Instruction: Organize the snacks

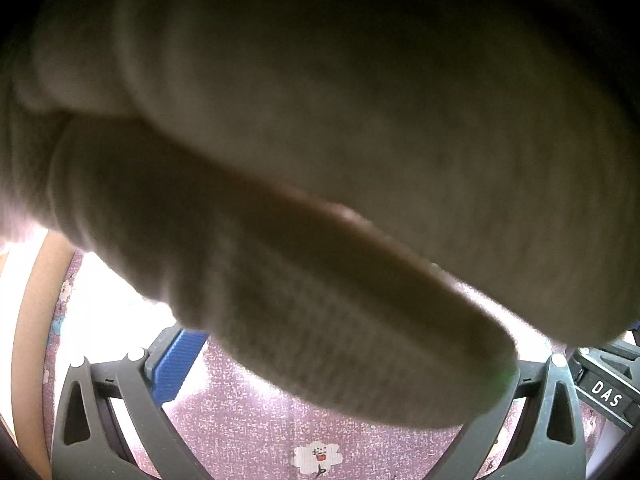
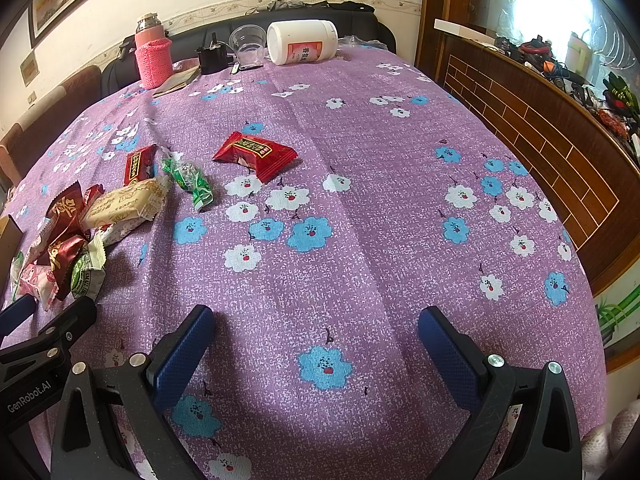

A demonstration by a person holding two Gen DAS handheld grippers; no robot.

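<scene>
Right gripper (image 2: 316, 344): jaws wide, empty | left gripper (image 1: 320, 420): camera covered, jaw state indeterminate | snacks (image 2: 80, 224): heaped by table's left edge | stray red packet (image 2: 256, 154): mid-table; approach low, straddle its short sides.

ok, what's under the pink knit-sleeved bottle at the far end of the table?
The pink knit-sleeved bottle stands partly on a tan flat paper packet, which lies on the purple floral tablecloth. Whatever the packet and the bottle's base cover is hidden.

A blurred knitted glove (image 1: 320, 168) fills the lens above the floral cloth (image 1: 280, 420) and one blue pad (image 1: 176, 364).
</scene>
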